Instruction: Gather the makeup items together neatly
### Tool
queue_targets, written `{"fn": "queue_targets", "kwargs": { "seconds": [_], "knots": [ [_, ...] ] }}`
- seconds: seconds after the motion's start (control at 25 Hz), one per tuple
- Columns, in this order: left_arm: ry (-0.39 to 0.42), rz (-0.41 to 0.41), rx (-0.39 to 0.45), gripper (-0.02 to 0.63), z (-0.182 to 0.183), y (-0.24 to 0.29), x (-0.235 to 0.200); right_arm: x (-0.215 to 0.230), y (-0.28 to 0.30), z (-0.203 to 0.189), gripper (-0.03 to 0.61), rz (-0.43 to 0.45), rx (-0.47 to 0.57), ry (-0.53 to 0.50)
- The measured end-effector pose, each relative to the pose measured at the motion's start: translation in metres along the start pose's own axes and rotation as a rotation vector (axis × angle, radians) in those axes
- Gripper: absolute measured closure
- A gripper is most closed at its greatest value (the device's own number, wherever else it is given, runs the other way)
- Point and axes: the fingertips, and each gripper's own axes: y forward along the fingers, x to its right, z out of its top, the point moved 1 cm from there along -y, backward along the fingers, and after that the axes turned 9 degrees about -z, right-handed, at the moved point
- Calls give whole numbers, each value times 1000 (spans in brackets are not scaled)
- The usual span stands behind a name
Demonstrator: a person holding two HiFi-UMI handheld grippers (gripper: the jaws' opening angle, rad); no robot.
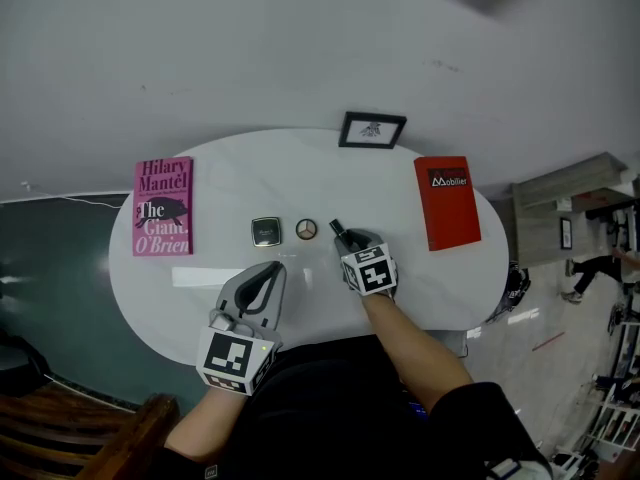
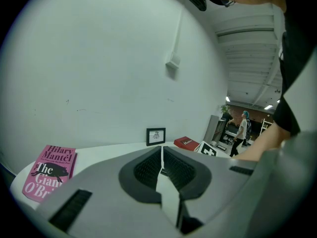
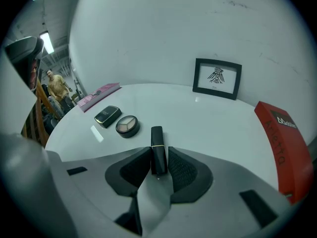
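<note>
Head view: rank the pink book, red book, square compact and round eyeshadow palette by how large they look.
1. pink book and red book: they look about alike, so not ranked apart.
2. square compact.
3. round eyeshadow palette, slightly smaller than the compact.

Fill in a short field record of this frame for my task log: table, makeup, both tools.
surface: white table
loose makeup: compact and palette, side by side, apart
held: lipstick in right tool, jaws shut on it
idle: left tool, shut, empty
other: pink book at left, red book at right, frame at back
</note>
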Motion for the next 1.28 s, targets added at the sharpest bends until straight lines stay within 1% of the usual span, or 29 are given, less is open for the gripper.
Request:
{"fn": "queue_targets", "kwargs": {
  "seconds": [0.24, 0.44, 0.52, 0.6, 0.68, 0.84, 1.04, 1.2, 1.28],
  "knots": [
    [-6, 8, -2, 591, -1, 0, 1, 1, -2, 4, 472, 20, 15, 26],
    [-14, 13, 5, 591, -2, -2, 0, -9, 6, 9, 471, 1, 6, 2],
    [-15, 14, 9, 591, -2, -5, 0, -14, 7, 12, 471, 3, 2, 27],
    [-15, 15, 13, 591, -2, -9, -1, -18, 5, 10, 446, 11, -6, 60],
    [-16, 17, 16, 591, -3, -14, -2, -20, 2, 4, 436, 16, -13, 83],
    [-24, 18, 19, 591, -7, -21, -6, -22, -4, -7, 436, 8, -26, 101],
    [-32, 9, 28, 591, -10, -24, -4, -26, -7, -9, 437, 4, -33, 106],
    [-35, 8, 32, 591, -11, -22, -4, -26, -11, -8, 437, 14, -14, 101],
    [-33, 13, 36, 591, -12, -22, -2, -27, -13, -7, 437, 35, 1, 106]
  ]
}}
